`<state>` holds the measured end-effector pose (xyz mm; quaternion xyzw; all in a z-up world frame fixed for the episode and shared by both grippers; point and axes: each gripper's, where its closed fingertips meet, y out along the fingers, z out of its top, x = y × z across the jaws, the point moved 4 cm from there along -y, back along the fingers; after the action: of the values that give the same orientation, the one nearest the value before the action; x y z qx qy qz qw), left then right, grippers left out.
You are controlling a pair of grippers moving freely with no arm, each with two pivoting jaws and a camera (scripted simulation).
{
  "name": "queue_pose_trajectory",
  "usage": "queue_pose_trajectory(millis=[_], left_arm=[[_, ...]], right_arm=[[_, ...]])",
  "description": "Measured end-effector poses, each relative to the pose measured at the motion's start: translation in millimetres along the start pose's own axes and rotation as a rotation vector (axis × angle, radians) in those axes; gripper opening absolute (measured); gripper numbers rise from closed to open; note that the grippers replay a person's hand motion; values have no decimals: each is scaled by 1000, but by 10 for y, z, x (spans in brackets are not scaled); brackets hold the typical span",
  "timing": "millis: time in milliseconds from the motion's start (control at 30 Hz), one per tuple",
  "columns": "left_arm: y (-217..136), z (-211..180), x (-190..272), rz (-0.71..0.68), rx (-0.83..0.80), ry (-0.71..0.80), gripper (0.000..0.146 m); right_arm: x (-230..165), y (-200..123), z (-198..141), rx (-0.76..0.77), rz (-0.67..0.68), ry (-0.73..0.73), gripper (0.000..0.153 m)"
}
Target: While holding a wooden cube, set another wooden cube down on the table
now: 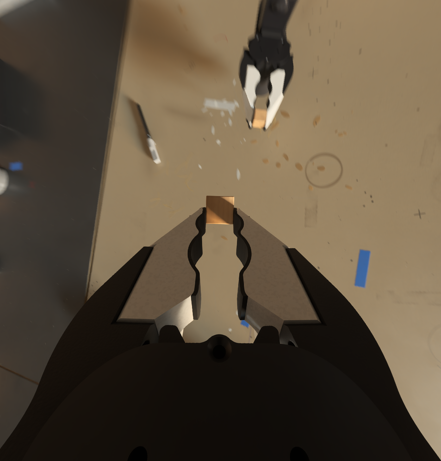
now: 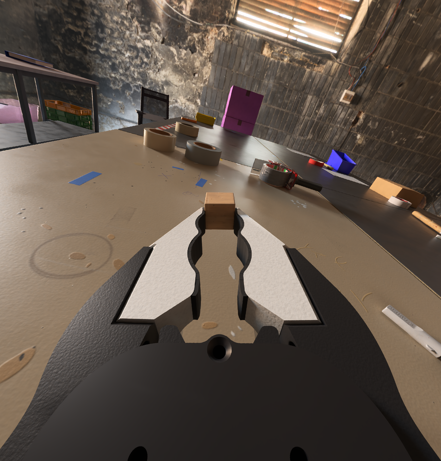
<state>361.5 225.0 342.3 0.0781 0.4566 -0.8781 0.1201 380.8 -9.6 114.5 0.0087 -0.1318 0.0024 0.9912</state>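
Observation:
My left gripper (image 1: 219,214) is shut on a wooden cube (image 1: 219,209) between its fingertips and holds it above the tan table (image 1: 314,324), looking steeply down. My right gripper (image 2: 219,217) is shut on a second wooden cube (image 2: 219,210) and holds it low over the table. The right gripper also shows in the left wrist view (image 1: 258,122), farther off at the upper right, with its cube (image 1: 259,118) between its fingers. I cannot tell whether that cube touches the table.
A utility knife (image 1: 149,134) lies near the table's left edge and also shows in the right wrist view (image 2: 414,331). Tape rolls (image 2: 203,152), a tape dispenser (image 2: 279,173), a purple box (image 2: 241,109), a blue bin (image 2: 340,162) and a cardboard box (image 2: 396,190) stand beyond. Blue tape strips (image 1: 362,268) mark the table.

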Motion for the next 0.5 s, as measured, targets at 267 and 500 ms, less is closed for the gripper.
queue_pose_trajectory(millis=[267,500], left_arm=[[1181,-156,320,-56,-480,90,21],[1737,-247,228,-67,-615,120,21]], right_arm=[[21,59,-40,-56,-21,11,21],[45,110,-74,-112,-43,35,21]])
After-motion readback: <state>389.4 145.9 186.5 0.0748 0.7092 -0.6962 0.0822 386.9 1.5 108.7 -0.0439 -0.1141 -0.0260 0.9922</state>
